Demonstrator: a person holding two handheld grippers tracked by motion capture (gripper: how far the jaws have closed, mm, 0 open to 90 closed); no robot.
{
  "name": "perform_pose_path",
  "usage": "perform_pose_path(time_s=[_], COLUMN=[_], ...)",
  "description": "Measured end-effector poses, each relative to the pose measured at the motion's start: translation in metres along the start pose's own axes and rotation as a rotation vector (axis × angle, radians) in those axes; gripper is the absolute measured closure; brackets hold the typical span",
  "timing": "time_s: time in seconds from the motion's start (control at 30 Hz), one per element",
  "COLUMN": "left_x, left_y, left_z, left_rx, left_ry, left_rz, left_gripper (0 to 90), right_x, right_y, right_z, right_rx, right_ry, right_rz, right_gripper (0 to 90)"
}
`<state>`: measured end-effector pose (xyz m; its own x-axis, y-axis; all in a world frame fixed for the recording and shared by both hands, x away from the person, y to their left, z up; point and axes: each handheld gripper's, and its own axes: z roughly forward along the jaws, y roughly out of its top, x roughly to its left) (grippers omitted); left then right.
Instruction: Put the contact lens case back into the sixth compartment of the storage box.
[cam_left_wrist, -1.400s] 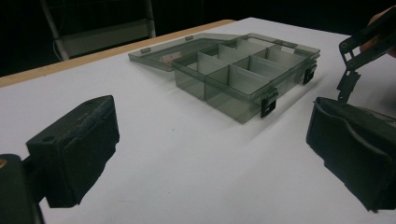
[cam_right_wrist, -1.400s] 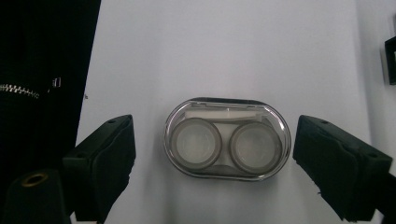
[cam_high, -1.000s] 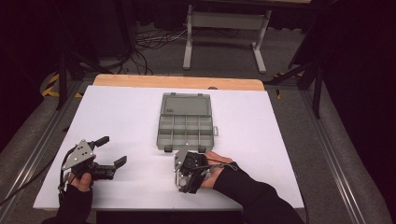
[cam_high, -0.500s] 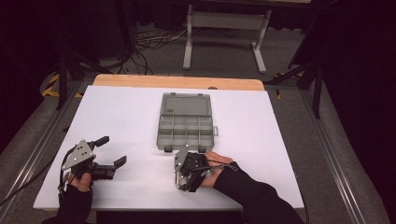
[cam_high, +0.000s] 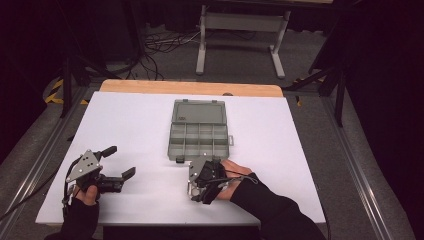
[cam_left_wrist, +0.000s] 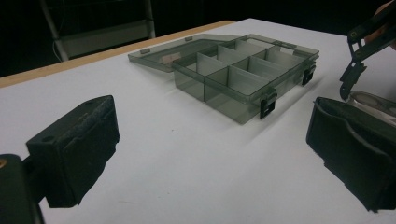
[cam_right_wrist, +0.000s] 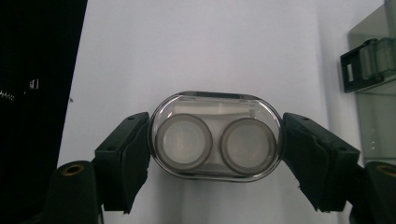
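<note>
A clear oval case (cam_right_wrist: 215, 136) with two round wells lies on the white table (cam_high: 125, 125). My right gripper (cam_right_wrist: 215, 140) is shut on it, one black pad pressed against each end. In the high view the right gripper (cam_high: 196, 186) points down at the table just in front of the grey compartment box (cam_high: 200, 137), whose lid (cam_high: 197, 111) lies open and flat behind it. My left gripper (cam_high: 121, 160) rests at the front left, open with nothing between its fingers. The left gripper view has the box (cam_left_wrist: 243, 70) ahead and the case (cam_left_wrist: 371, 100) at the right.
The box's compartments look bare, and two latches hang on its front wall (cam_left_wrist: 267, 103). A wooden strip (cam_high: 190, 88) runs along the table's far edge. Beyond it are a metal stand (cam_high: 240, 22) and cables on the floor.
</note>
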<state>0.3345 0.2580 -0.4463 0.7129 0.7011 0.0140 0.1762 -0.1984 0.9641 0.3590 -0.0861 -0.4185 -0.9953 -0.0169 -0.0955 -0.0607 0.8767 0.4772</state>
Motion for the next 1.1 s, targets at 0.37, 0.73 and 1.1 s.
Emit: perform_pose_path(time_s=[0.37,0.73,1.1], left_x=[0.0,0.0,0.001], left_y=[0.0,0.0,0.001], left_z=[0.0,0.0,-0.001], left_rx=[-0.003,0.001,-0.003], left_ry=[0.002,0.002,-0.001], left_rz=[-0.003,-0.002,0.001], left_gripper=[3.4,3.4,3.4], right_x=[0.001,0.002,-0.002], right_y=[0.0,-0.002,-0.004], right_z=[-0.016,-0.03,-0.039], right_rx=[-0.069,-0.136,-0.192], right_ry=[-0.054,-0.107,-0.145], right_rz=[-0.003,0.007,0.017], right_gripper=[26.6,26.6,26.6])
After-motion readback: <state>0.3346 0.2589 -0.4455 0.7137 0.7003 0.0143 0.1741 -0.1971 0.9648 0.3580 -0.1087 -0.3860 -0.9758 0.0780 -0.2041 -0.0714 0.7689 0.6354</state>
